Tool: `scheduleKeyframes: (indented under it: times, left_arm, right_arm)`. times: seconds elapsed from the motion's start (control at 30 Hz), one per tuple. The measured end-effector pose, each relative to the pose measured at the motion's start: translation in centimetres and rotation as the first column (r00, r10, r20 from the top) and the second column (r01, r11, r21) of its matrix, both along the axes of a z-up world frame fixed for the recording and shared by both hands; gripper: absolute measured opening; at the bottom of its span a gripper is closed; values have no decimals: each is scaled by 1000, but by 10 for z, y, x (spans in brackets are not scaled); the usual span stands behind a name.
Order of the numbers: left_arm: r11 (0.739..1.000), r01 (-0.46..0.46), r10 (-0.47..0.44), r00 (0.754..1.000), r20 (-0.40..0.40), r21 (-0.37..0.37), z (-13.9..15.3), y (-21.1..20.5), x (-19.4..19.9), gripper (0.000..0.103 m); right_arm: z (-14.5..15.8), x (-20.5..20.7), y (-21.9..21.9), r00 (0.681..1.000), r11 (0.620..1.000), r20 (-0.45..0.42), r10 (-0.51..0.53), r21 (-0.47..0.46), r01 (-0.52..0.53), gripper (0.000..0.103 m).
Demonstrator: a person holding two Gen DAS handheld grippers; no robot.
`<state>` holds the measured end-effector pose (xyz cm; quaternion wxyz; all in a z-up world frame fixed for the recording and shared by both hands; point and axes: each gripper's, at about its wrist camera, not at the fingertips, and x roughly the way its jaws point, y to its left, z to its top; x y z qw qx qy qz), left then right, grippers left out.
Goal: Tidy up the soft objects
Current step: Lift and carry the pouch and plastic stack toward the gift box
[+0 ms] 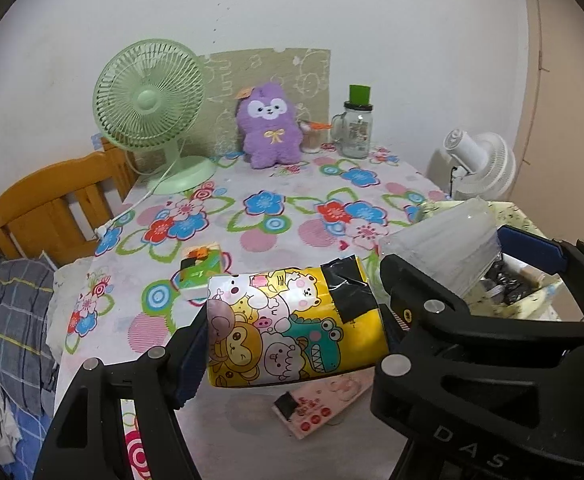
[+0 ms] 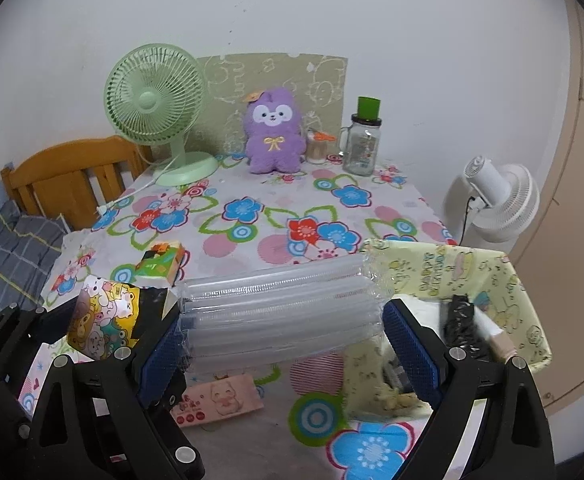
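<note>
My left gripper (image 1: 294, 328) is shut on a yellow cartoon-animal tissue pack (image 1: 292, 328) and holds it above the table; the pack also shows in the right wrist view (image 2: 108, 320). My right gripper (image 2: 284, 320) is shut on a clear plastic packet of tubes (image 2: 280, 312), held above the table beside the fabric basket (image 2: 492, 276); the packet shows in the left wrist view (image 1: 444, 252). A purple plush toy (image 2: 274, 132) sits at the back of the table. A pink tissue pack (image 2: 220, 400) and a green tissue pack (image 2: 160, 264) lie on the flowered tablecloth.
A green desk fan (image 2: 156, 108) stands at the back left, its cord running to the table's left edge. A glass jar with a green cap (image 2: 362, 144) stands at the back right. A white fan (image 2: 500, 204) stands beyond the table's right side. A wooden bed frame (image 2: 72, 176) is on the left.
</note>
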<state>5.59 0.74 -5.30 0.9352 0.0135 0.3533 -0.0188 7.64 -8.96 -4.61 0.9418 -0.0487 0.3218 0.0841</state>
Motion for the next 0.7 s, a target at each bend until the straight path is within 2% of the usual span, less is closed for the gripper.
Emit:
scheduleKeyframes:
  times: [0.27,0.7]
  left_arm:
    - [999,45,-45,998,36,17,18,-23,-8,77]
    - [996,86,-87,995,56,22,31,-62,-7,77]
  right_arm:
    - [17,-9,-21,999,999,30,-36,10,35,95]
    - [29,-10,-63,996,997,45,-71,25,70,95]
